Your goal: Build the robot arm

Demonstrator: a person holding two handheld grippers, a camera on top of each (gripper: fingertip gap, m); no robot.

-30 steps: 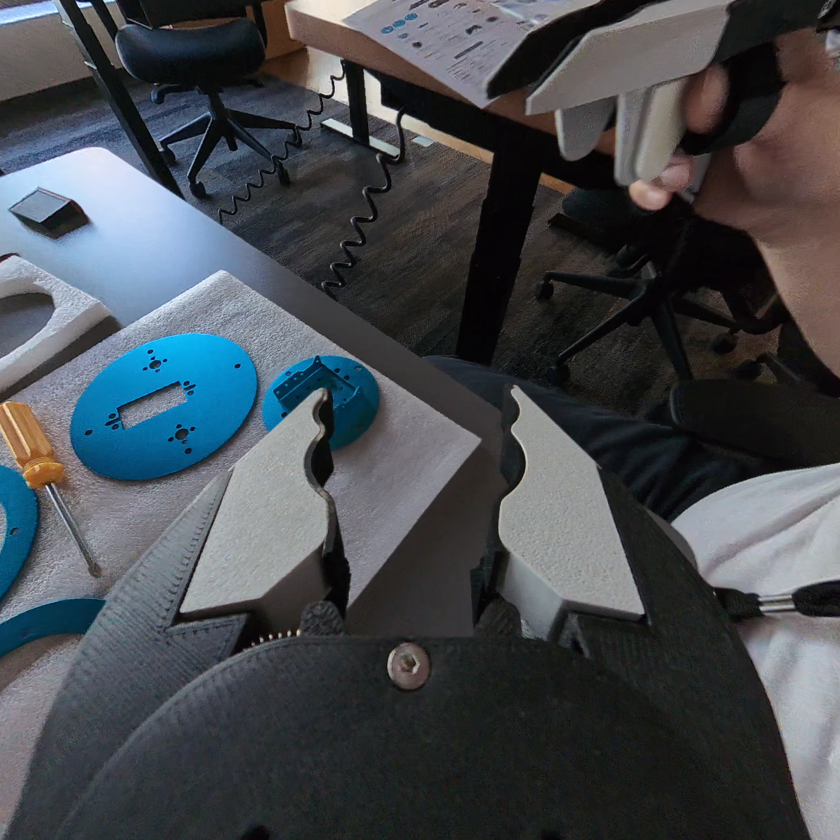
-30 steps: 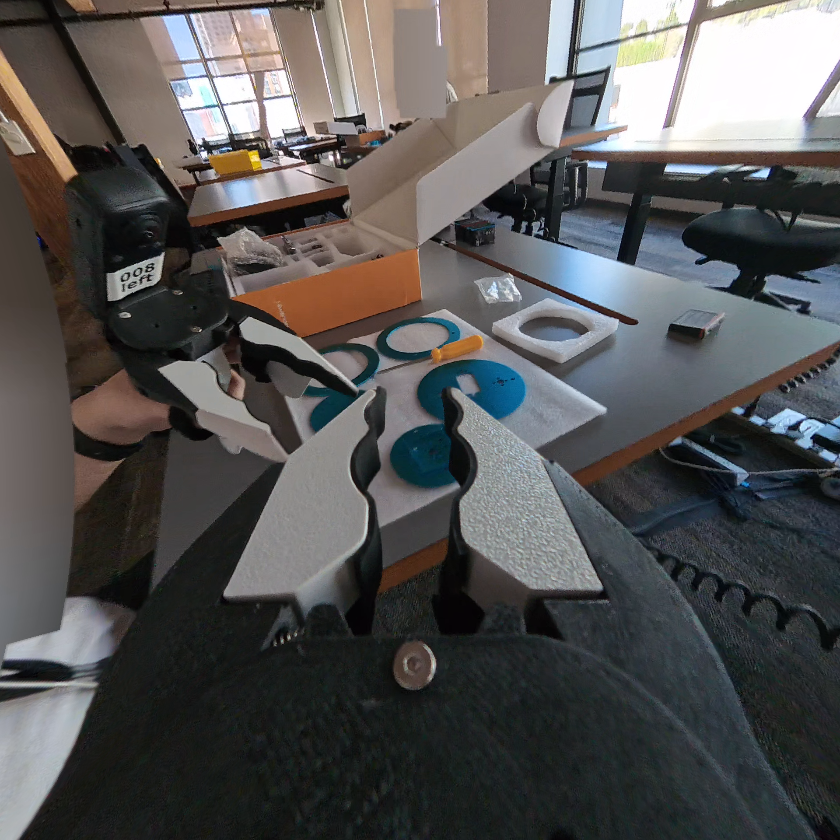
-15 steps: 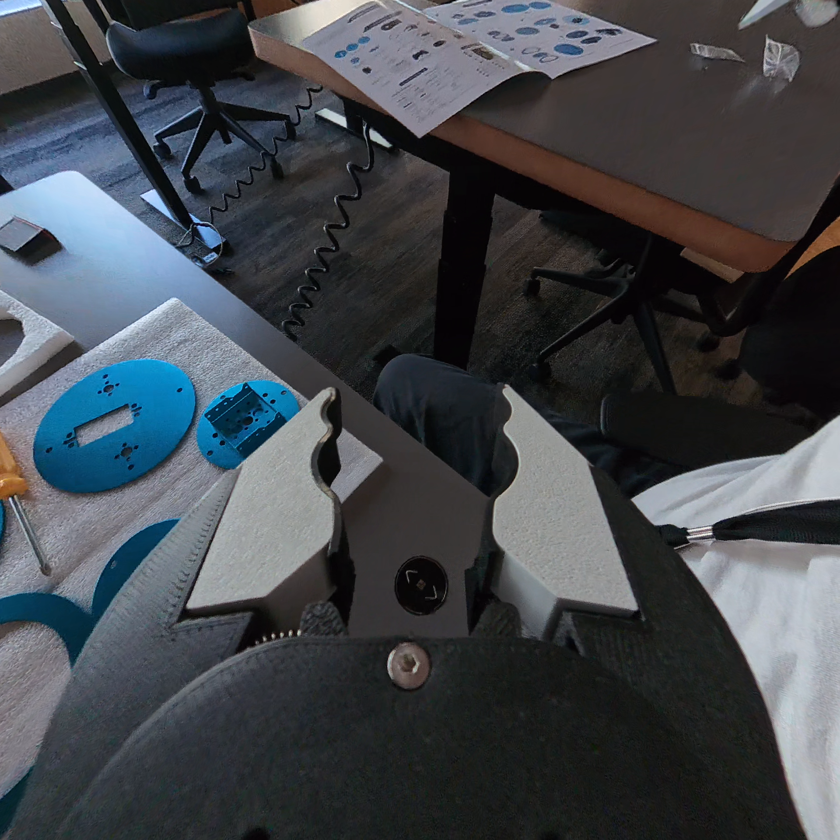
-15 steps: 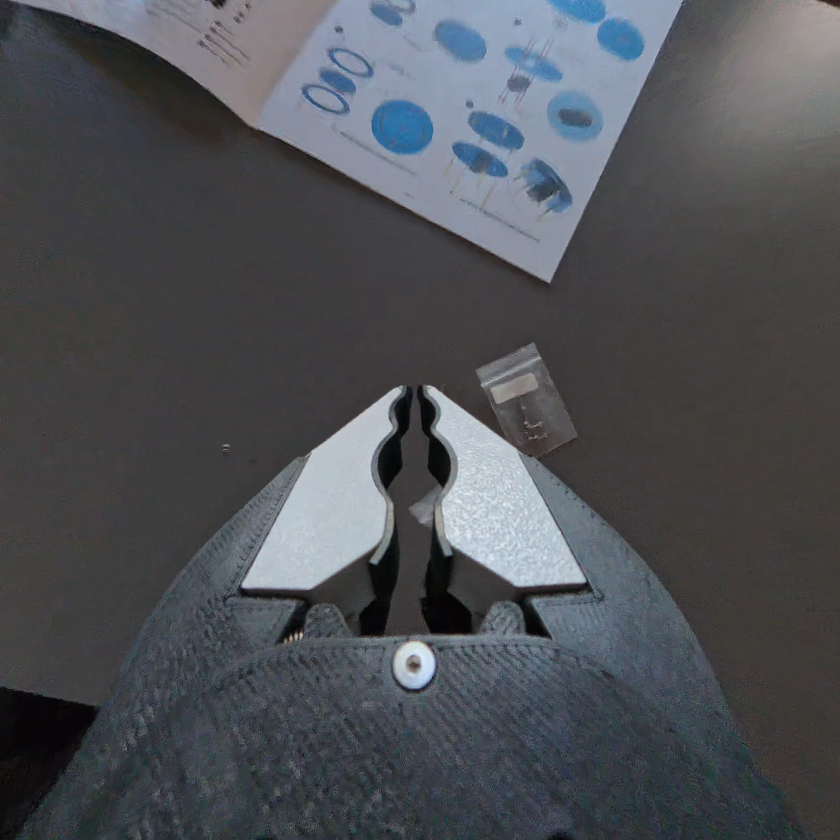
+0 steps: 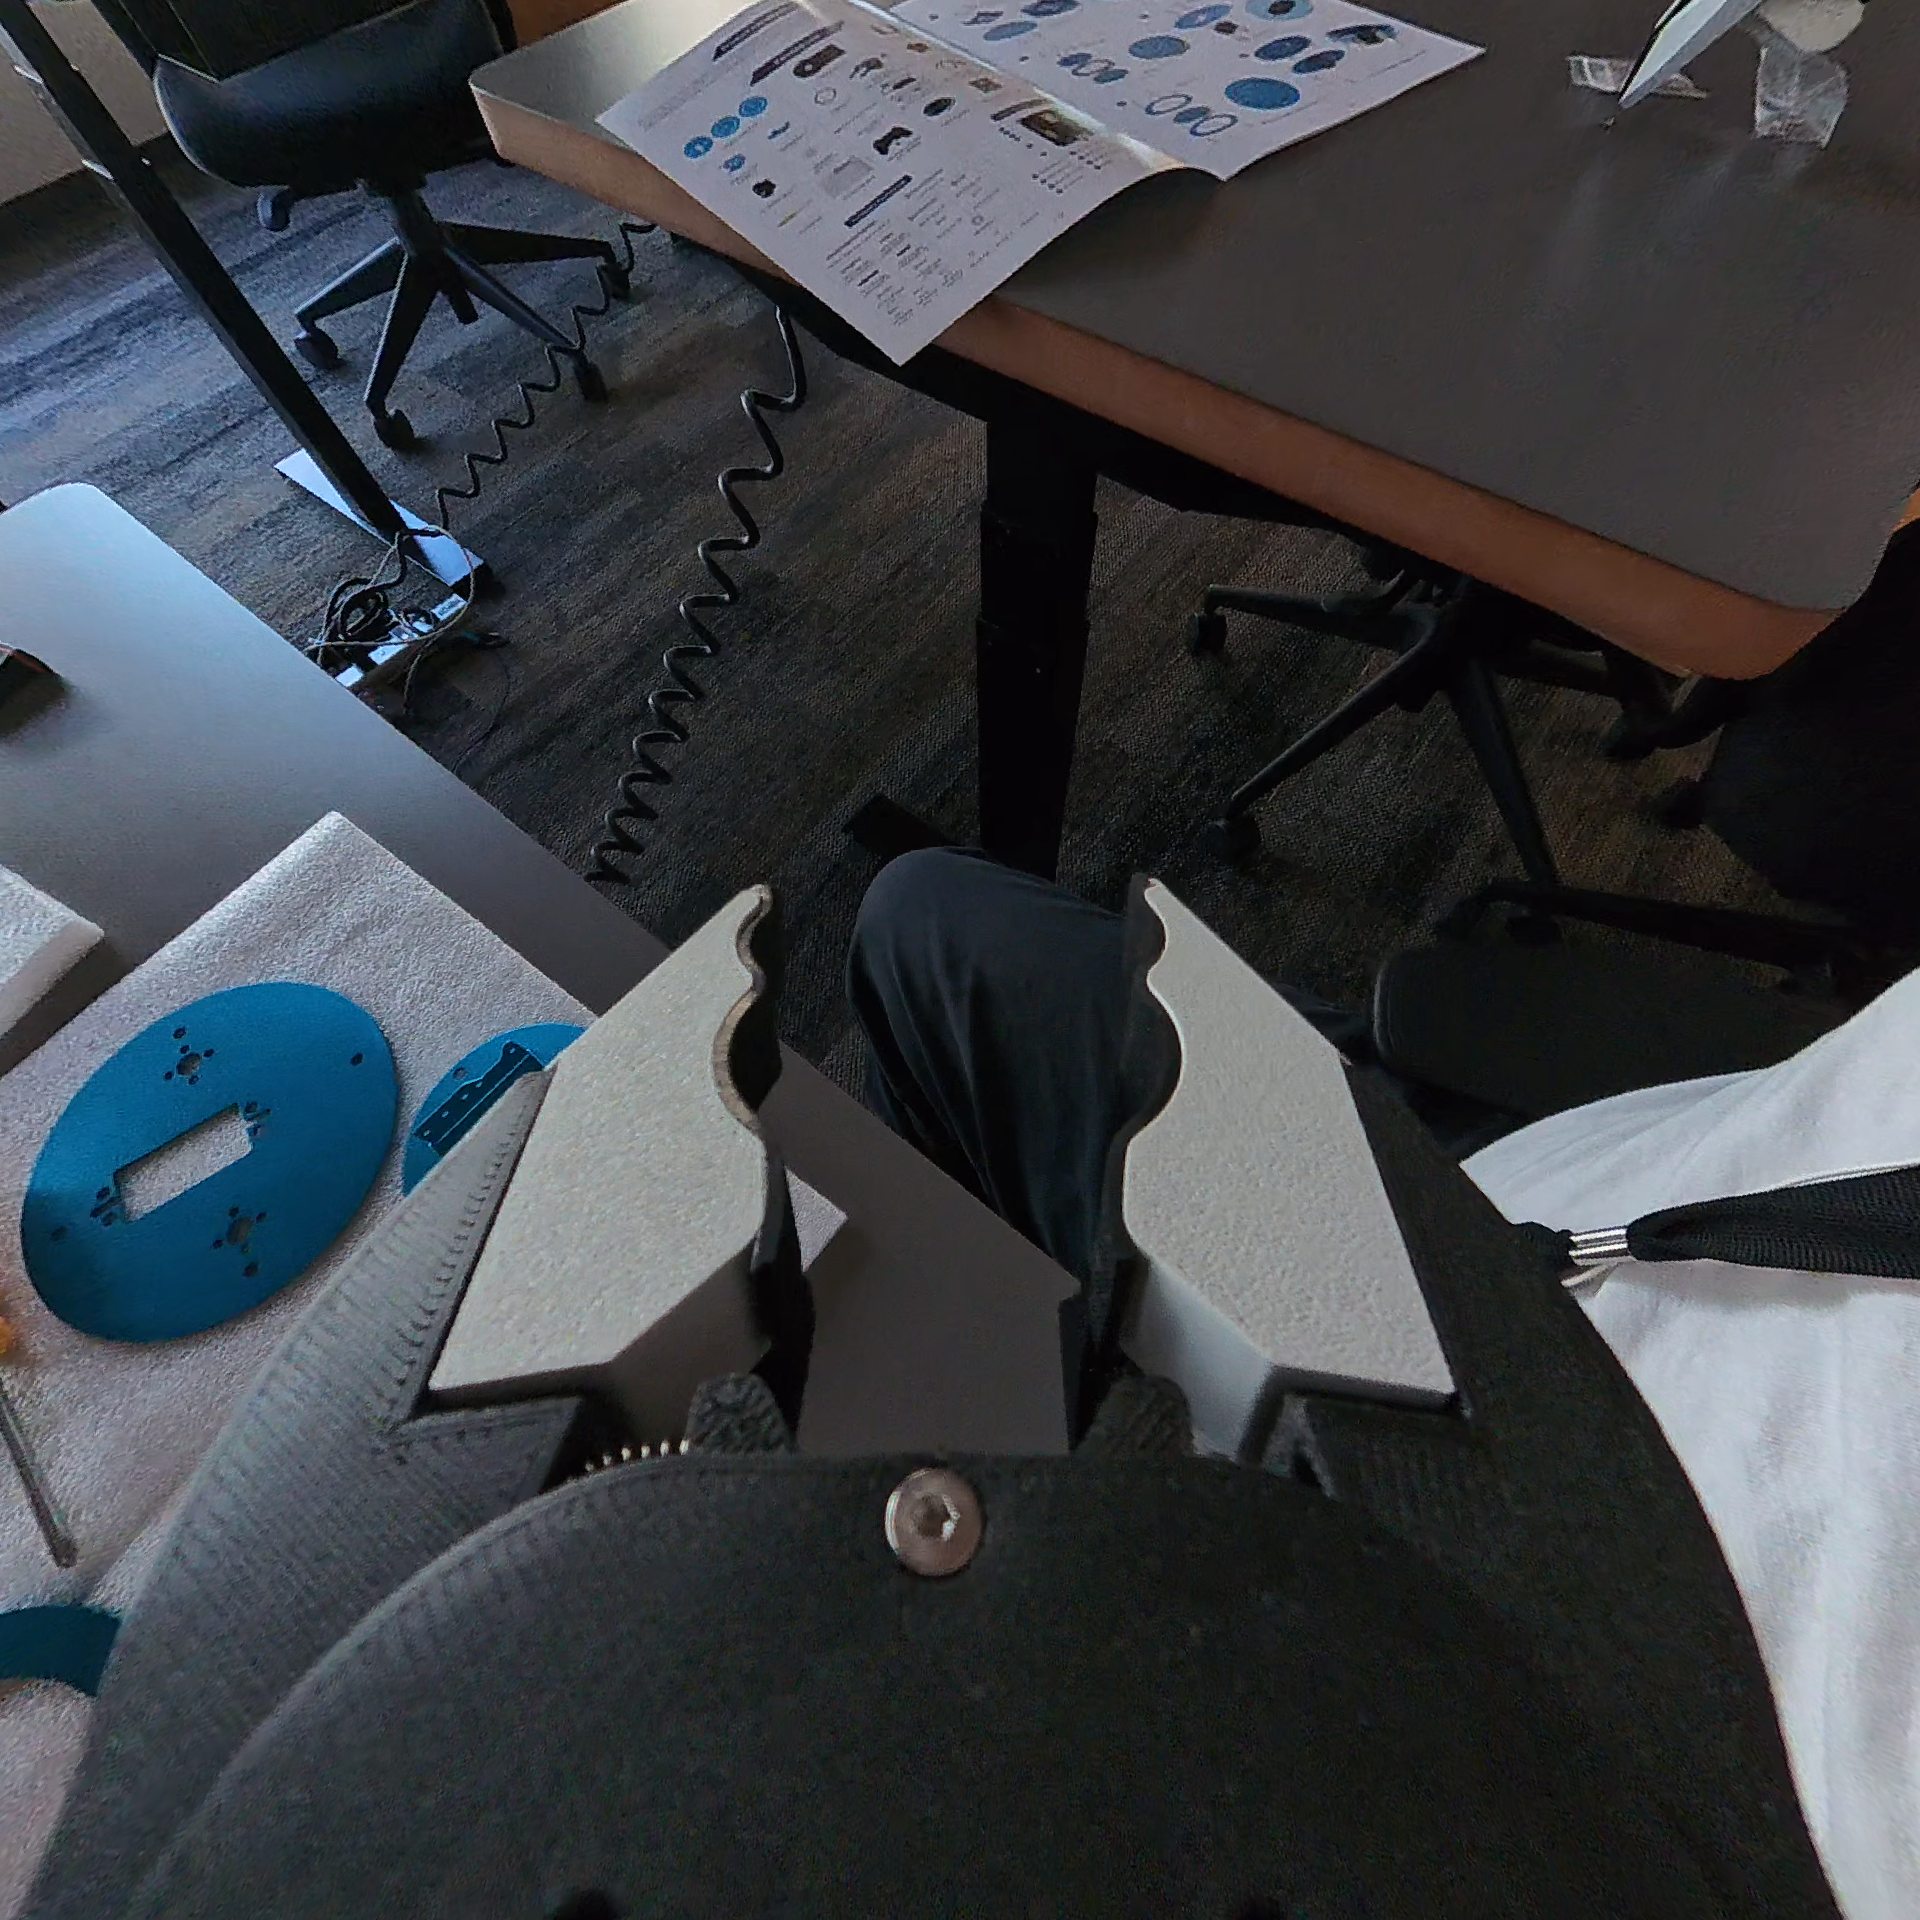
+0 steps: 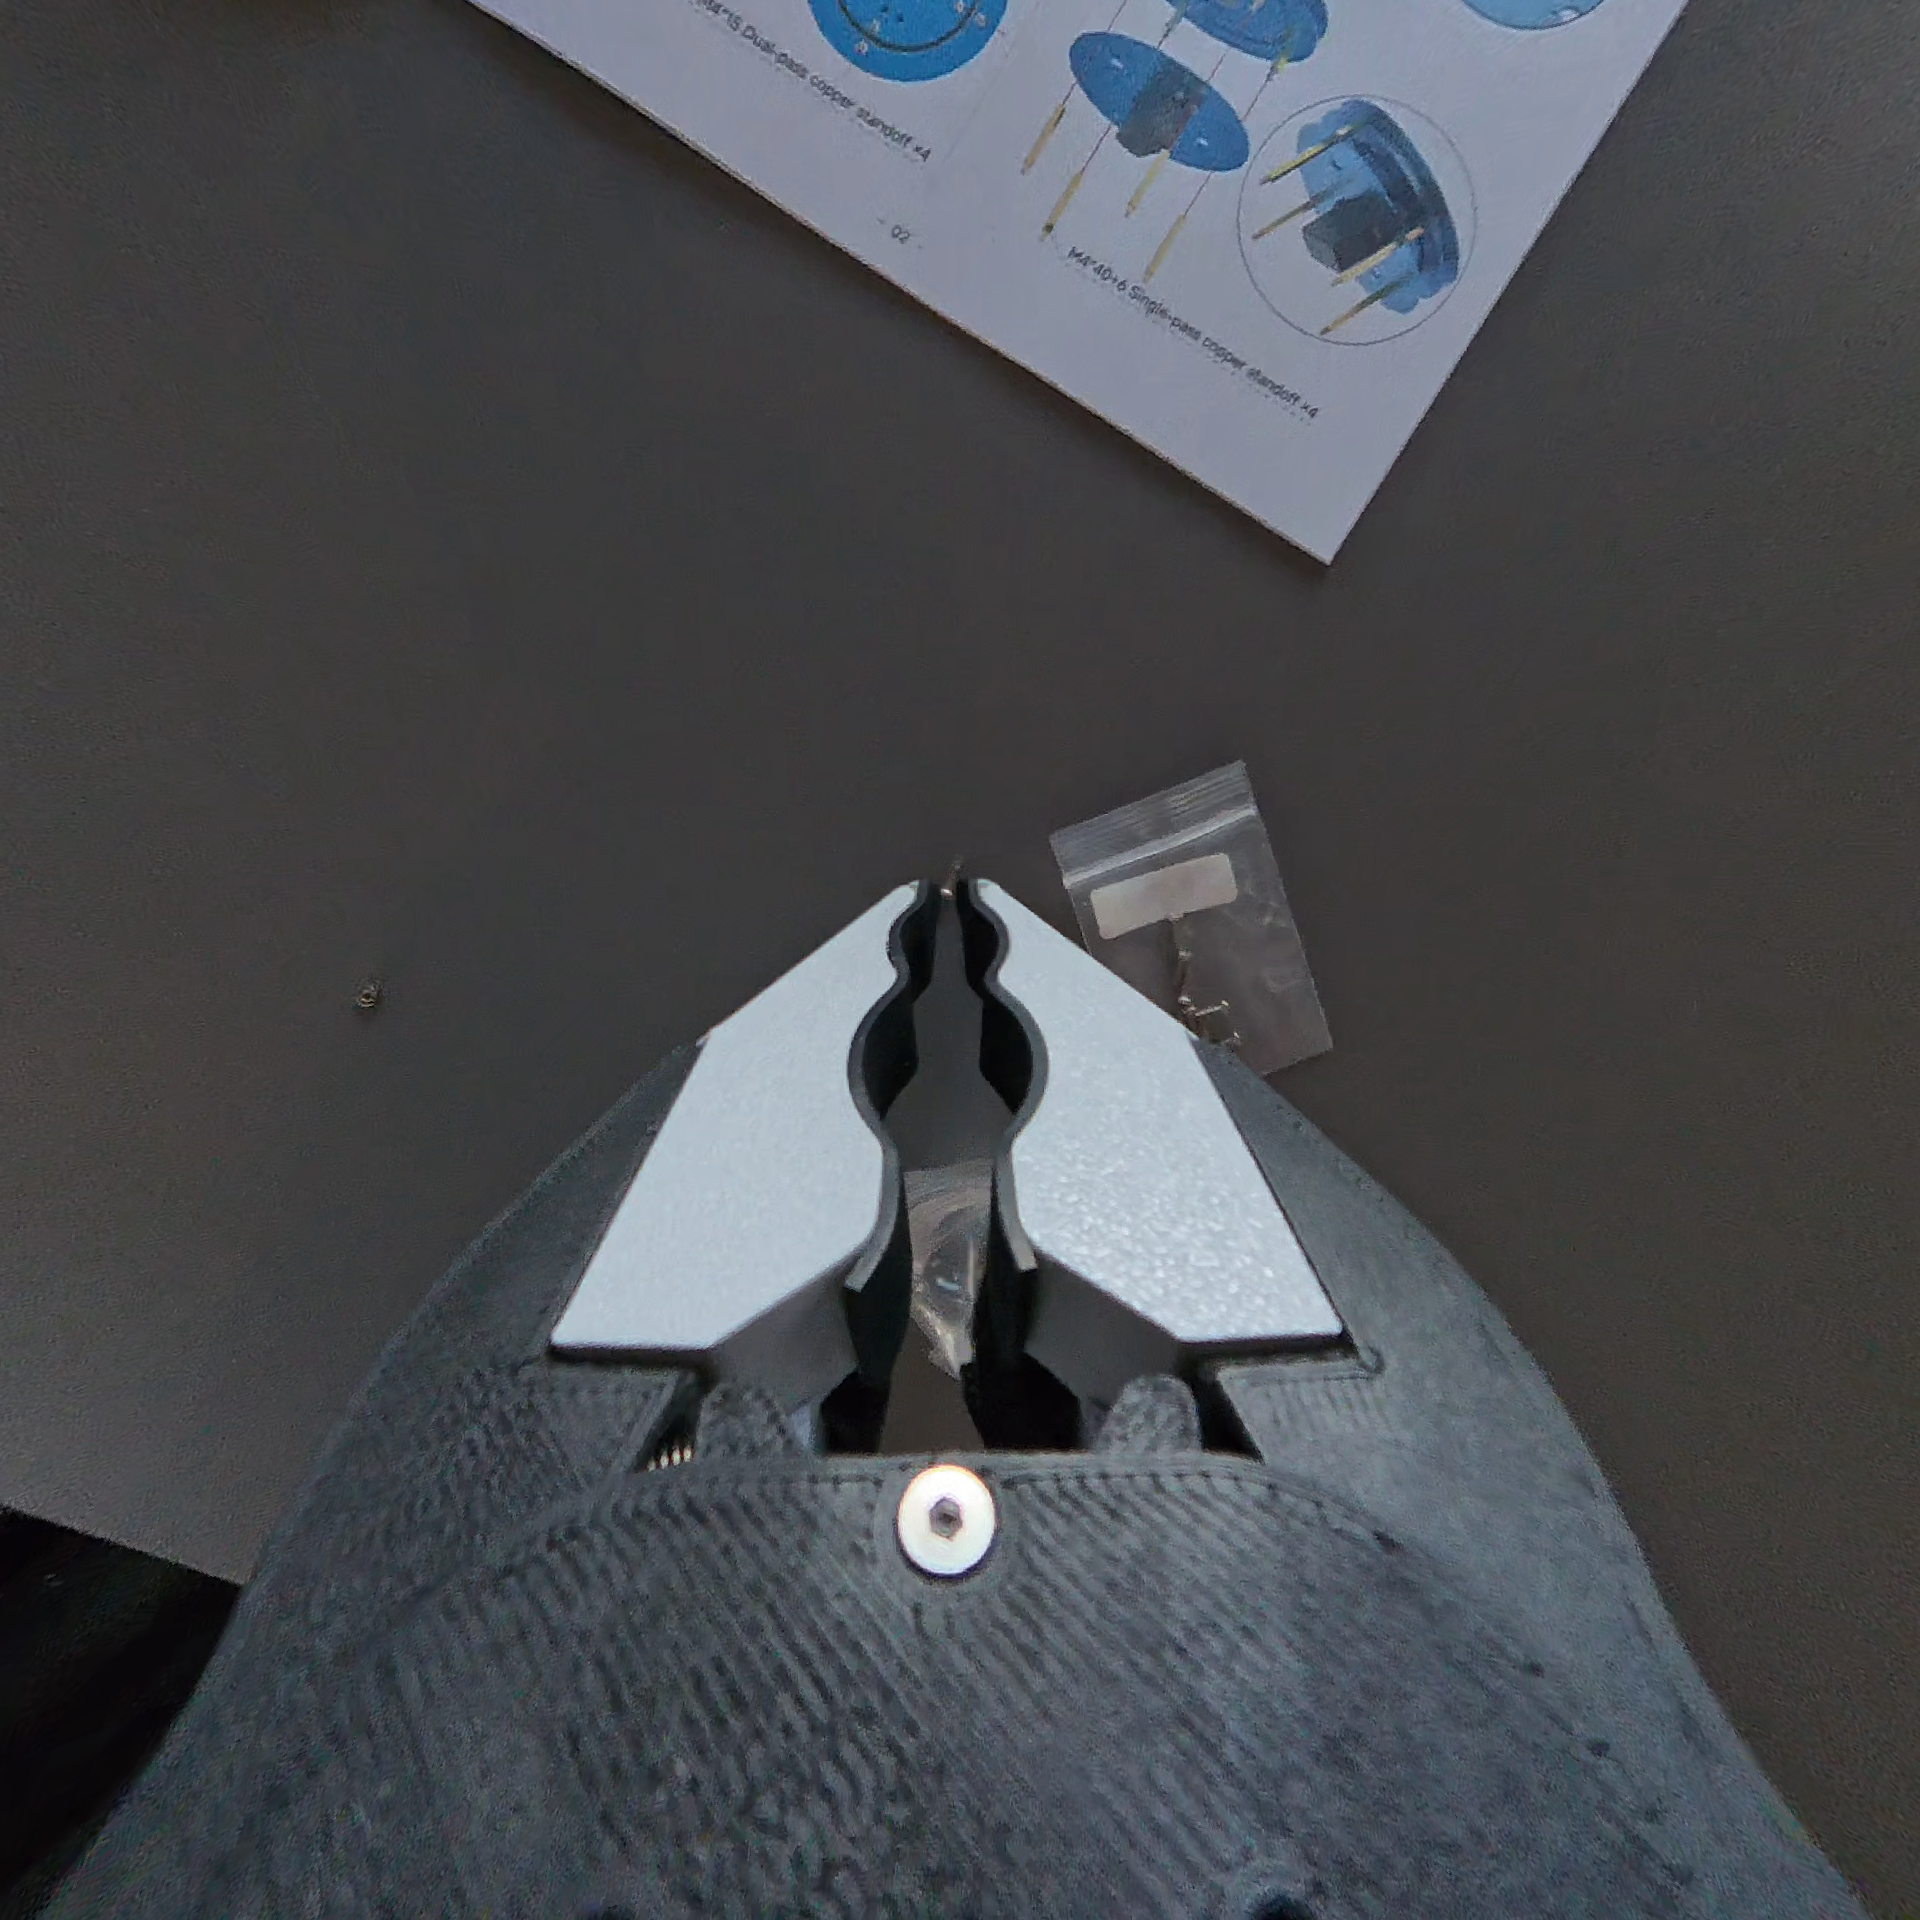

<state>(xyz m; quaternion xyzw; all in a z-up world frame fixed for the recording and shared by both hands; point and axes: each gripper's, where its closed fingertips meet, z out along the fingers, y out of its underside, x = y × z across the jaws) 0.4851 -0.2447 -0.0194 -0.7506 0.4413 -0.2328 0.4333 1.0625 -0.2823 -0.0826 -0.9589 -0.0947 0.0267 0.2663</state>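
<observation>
Small metal piece (image 6: 954, 871), that's the one to watch: it sits right at the tips of the right gripper (image 6: 940, 894), which is clenched on it with only a sliver of gap showing. It's too tiny to name for sure. Its long axis runs along the fingers, free end pointing away from the gripper toward the printed manual (image 6: 1039, 208). All this happens out on the dark desk (image 6: 416, 623), well in from the edge showing at lower left. A clear zip bag (image 6: 1195, 935) lies flat just beside the right finger, and a scrap of clear plastic (image 6: 940, 1278) shows deep between the fingers. One loose speck (image 6: 366, 995) lies apart, off to the left.

Compared with half a second ago, the right gripper has dropped closer to the desk, and the bag and manual loom larger.

Over on the other side, the left gripper (image 5: 953, 899) hangs released, fingers wide, above the corner of the near desk and the person's knee (image 5: 987, 1018). A blue disc (image 5: 208, 1158) and a smaller blue part (image 5: 488, 1081) rest on the foam pad (image 5: 343, 914), now lower in view than before.
</observation>
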